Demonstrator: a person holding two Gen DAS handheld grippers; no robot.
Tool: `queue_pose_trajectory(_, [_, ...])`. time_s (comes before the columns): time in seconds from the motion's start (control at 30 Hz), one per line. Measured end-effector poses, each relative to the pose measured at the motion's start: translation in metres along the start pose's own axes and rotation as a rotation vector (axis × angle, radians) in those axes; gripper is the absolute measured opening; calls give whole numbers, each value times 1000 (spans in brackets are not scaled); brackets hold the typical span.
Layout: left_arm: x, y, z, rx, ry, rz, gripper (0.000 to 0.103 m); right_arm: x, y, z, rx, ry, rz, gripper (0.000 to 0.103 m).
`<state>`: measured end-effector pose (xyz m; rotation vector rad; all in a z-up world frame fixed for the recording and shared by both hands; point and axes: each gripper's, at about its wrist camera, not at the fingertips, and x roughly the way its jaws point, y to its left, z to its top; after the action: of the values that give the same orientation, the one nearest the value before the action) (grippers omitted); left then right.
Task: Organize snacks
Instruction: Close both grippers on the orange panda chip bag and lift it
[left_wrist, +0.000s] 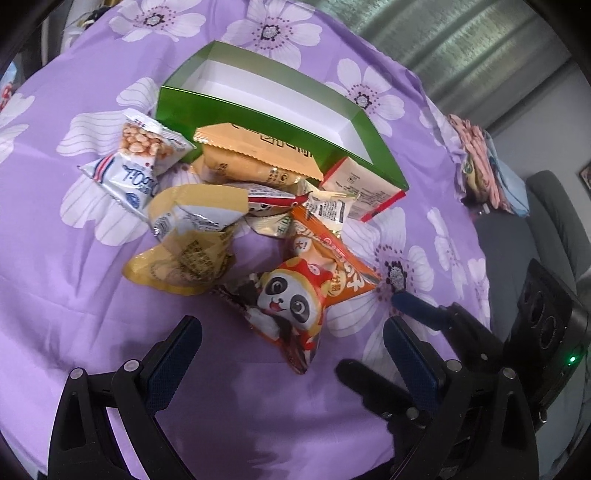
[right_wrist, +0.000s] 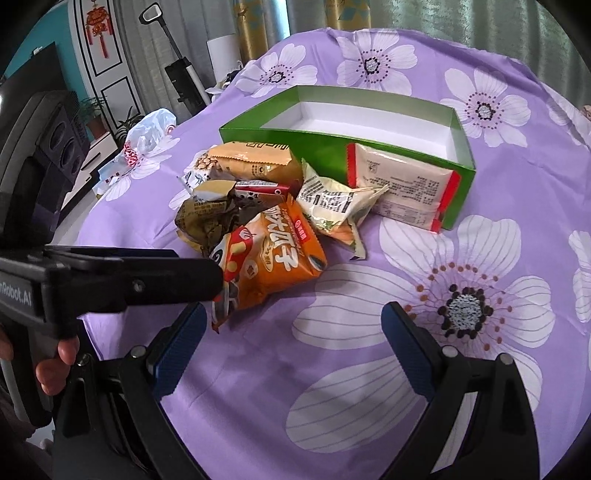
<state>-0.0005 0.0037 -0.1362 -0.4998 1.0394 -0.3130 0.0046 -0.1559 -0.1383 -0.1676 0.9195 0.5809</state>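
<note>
An open green box with a white inside stands on the purple flowered cloth; I see nothing in it. Against its front lies a heap of snack packets: an orange panda bag nearest, a crumpled yellow bag, an orange packet, a white-blue peanut bag, and a red-edged white packet leaning on the box. My left gripper is open just before the panda bag. My right gripper is open over bare cloth to the bag's right.
The right gripper's fingers reach close beside my left one. A hand holds the left gripper. Folded cloth sits at the table's right edge, a plastic bag at the left edge. A grey chair stands beyond.
</note>
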Motion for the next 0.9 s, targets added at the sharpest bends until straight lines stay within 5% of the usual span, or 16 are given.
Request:
queue_pose_trajectory(0.53, [25, 0, 12, 22, 6, -42, 98, 32, 4, 1, 71, 12, 159, 92])
queue_pose_trajectory(0.7, [29, -2, 11, 24, 7, -39, 76, 42, 4, 4, 101, 1, 205, 67])
queue_pose_trajectory(0.9, [32, -4, 11, 43, 10, -25, 63, 44, 4, 6, 108, -13, 213, 56])
